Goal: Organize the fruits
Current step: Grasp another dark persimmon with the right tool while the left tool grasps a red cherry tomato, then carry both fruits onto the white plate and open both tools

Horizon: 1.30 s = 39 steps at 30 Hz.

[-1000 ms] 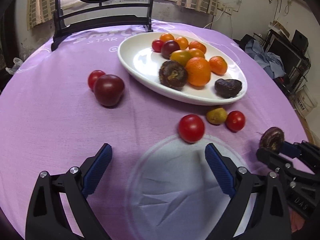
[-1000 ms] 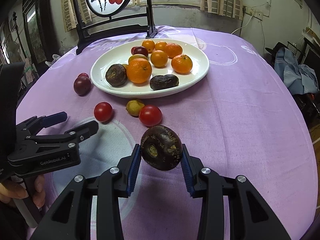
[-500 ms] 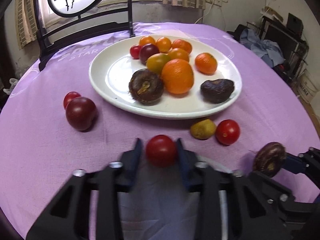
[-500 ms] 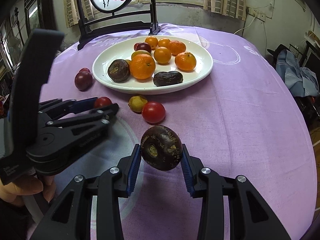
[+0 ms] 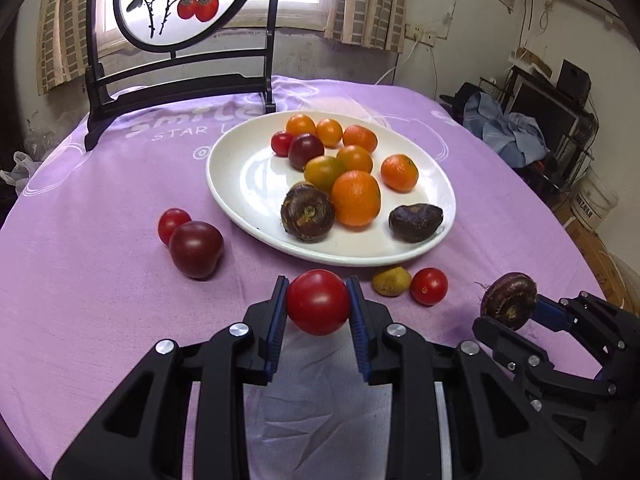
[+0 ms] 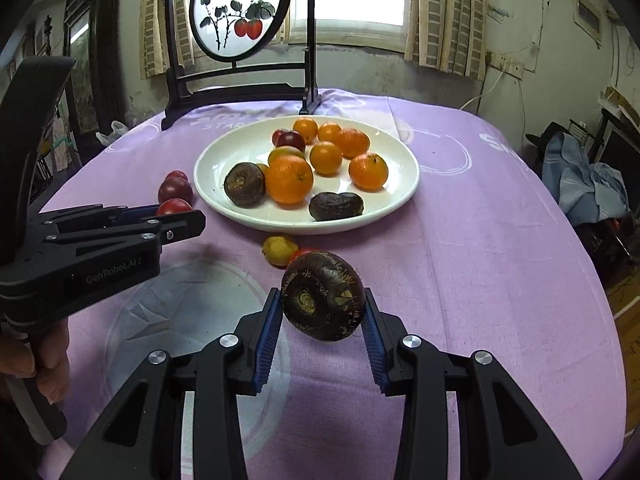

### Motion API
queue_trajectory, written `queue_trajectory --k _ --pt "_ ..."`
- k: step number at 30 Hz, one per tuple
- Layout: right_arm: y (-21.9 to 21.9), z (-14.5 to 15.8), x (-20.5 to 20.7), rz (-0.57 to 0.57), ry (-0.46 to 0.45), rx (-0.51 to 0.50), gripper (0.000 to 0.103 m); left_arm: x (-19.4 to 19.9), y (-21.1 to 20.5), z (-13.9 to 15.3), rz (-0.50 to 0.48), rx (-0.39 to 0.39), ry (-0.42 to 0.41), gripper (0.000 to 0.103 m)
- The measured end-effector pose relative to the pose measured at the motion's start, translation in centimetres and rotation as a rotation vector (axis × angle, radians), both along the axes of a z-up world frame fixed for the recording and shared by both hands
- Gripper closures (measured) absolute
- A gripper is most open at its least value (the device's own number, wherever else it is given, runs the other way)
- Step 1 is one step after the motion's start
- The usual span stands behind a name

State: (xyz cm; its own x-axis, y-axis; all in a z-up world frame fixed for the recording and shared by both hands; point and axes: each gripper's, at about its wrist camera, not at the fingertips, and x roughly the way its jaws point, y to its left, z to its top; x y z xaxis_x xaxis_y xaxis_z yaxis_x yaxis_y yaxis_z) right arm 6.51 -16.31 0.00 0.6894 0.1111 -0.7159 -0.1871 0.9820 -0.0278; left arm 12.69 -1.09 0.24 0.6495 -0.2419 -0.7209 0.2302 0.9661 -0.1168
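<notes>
My left gripper (image 5: 318, 306) is shut on a red tomato (image 5: 318, 300) and holds it above the purple cloth, just in front of the white plate (image 5: 240, 184). My right gripper (image 6: 323, 310) is shut on a dark brown water chestnut (image 6: 323, 300), lifted off the table; it shows at the right of the left wrist view (image 5: 510, 300). The plate holds oranges, tomatoes and two dark chestnuts. On the cloth lie a yellow fruit (image 5: 391, 280), a small red tomato (image 5: 429, 286), a dark plum (image 5: 196, 249) and another red tomato (image 5: 173, 220).
A black stand with a round painted panel (image 5: 180, 0) stands at the table's far edge behind the plate. The table's right edge drops off toward clothes and boxes (image 5: 516, 132). In the right wrist view the left gripper (image 6: 120, 224) sits close on the left.
My left gripper has closed on the red tomato and lifted it off the cloth. My right gripper keeps the water chestnut held, raised a little.
</notes>
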Motion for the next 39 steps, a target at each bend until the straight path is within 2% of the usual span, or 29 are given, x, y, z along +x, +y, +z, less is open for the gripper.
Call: queue_trajectory --k 9,13,17,21,25,29,33,35,36,37,39 --pt "-0.5 1.5 0.8 -0.030 -0.019 0.014 0.063 -0.1 0.5 1.3 0.004 -0.041 0.008 0.074" --pt "-1.4 3.9 2.1 -0.081 -0.102 0.032 0.063 0.4 0.5 2.9 0.004 -0.023 -0.019 0.075" --pt "-1.4 4.6 4.6 -0.089 -0.124 0.022 0.063 2.5 0.6 5.1 0.029 -0.020 -0.057 0.074" --pt "-0.8 4.3 7.2 -0.083 -0.104 0.041 0.063 5.6 0.0 5.8 0.049 -0.017 -0.034 0.075" --pt "-0.3 3.3 9.5 -0.077 -0.074 0.062 0.063 8.6 -0.9 5.1 0.067 -0.014 0.001 0.075" --pt "-0.6 1.6 10.9 -0.088 -0.033 0.150 0.063 11.2 -1.8 3.4 0.078 -0.011 0.052 0.074" --pt "-0.1 0.5 12.1 -0.079 -0.008 0.123 0.062 12.8 -2.3 1.5 0.093 -0.015 0.092 0.074" --pt "-0.2 0.2 12.4 -0.084 -0.021 0.120 0.060 13.1 -2.6 0.9 0.100 -0.022 0.105 0.067" --pt "-0.3 0.2 12.5 -0.082 -0.029 0.123 0.049 13.2 -2.6 0.8 0.103 -0.031 0.106 0.046" --pt "-0.3 0.1 12.5 -0.073 -0.029 0.120 0.043 13.1 -2.6 0.9 0.118 -0.034 0.101 0.025" --pt "-0.4 0.3 12.2 -0.073 -0.041 0.117 0.039 12.3 -2.4 1.5 0.135 -0.038 0.059 0.021"
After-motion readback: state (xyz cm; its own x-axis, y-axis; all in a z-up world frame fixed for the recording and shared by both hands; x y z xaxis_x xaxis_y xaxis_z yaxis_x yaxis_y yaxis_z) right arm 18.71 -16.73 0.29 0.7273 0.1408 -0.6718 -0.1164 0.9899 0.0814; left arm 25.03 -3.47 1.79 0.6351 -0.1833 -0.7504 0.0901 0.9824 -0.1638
